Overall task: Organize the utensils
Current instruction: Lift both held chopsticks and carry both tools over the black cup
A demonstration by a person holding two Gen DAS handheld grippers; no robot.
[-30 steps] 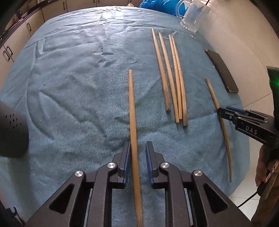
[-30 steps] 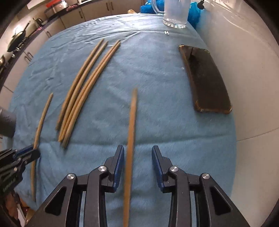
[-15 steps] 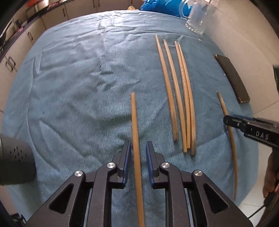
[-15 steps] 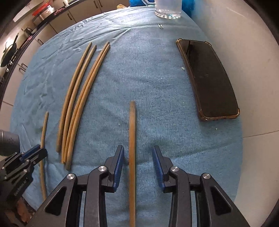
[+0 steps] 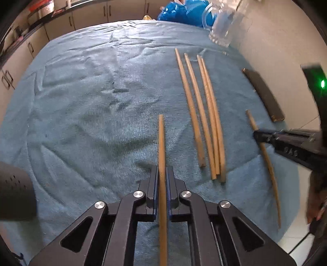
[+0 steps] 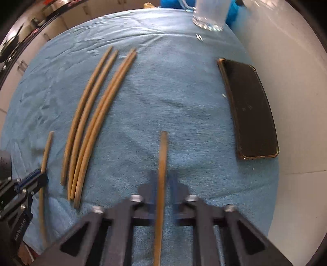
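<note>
At bottom centre of each wrist view, the left gripper (image 5: 162, 180) and the right gripper (image 6: 162, 184) had each just closed onto a wooden chopstick (image 5: 161, 147), four more chopsticks (image 5: 204, 118) lying on the blue cloth (image 5: 92, 98).

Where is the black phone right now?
The flat black phone lies on the blue towel at the right edge in the right wrist view, right of the four wooden chopsticks, nearer than the clear glass mug.
</note>
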